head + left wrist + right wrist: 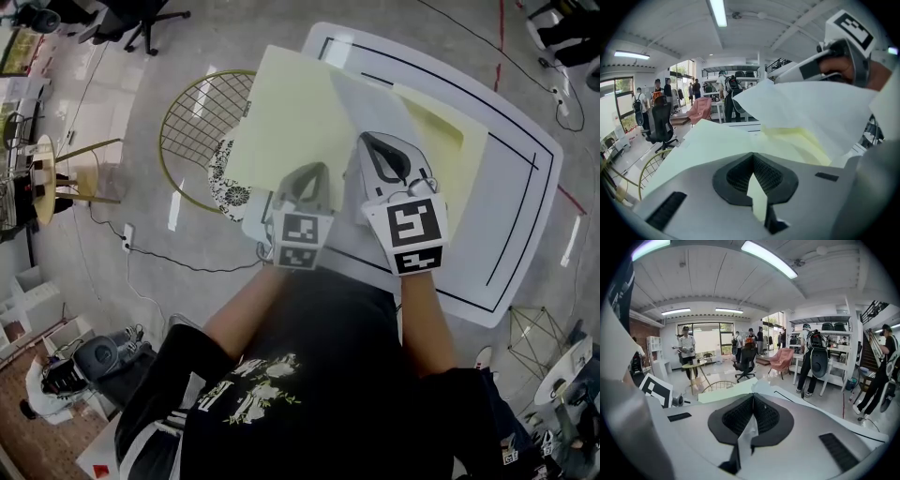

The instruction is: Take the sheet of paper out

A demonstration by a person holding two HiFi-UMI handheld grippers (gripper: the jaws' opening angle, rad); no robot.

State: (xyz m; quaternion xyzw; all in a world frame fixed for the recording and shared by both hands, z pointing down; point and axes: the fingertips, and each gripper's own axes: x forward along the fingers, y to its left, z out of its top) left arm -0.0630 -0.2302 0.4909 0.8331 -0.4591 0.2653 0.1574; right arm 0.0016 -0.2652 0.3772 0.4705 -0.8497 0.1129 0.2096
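A pale yellow folder (pixel 300 122) hangs above the white table (pixel 525 187), and my left gripper (pixel 309 173) is shut on its near edge. In the left gripper view the yellow edge (pixel 757 199) sits pinched between the dark pads. A white sheet of paper (pixel 370 103) rises out of the folder, with my right gripper (pixel 377 142) shut on its near corner. The right gripper view shows that white corner (pixel 749 427) clamped in the jaws, the folder (pixel 724 392) beyond. From the left gripper view the sheet (pixel 811 112) stands above the folder's open mouth (pixel 801 143), under the right gripper (pixel 836 51).
A gold wire chair (pixel 192 122) with a patterned cushion (pixel 228 183) stands left of the table. A cable and power strip (pixel 128 237) lie on the floor. Several people, an office chair (pixel 745 362) and a pink armchair (pixel 783 359) are in the room behind.
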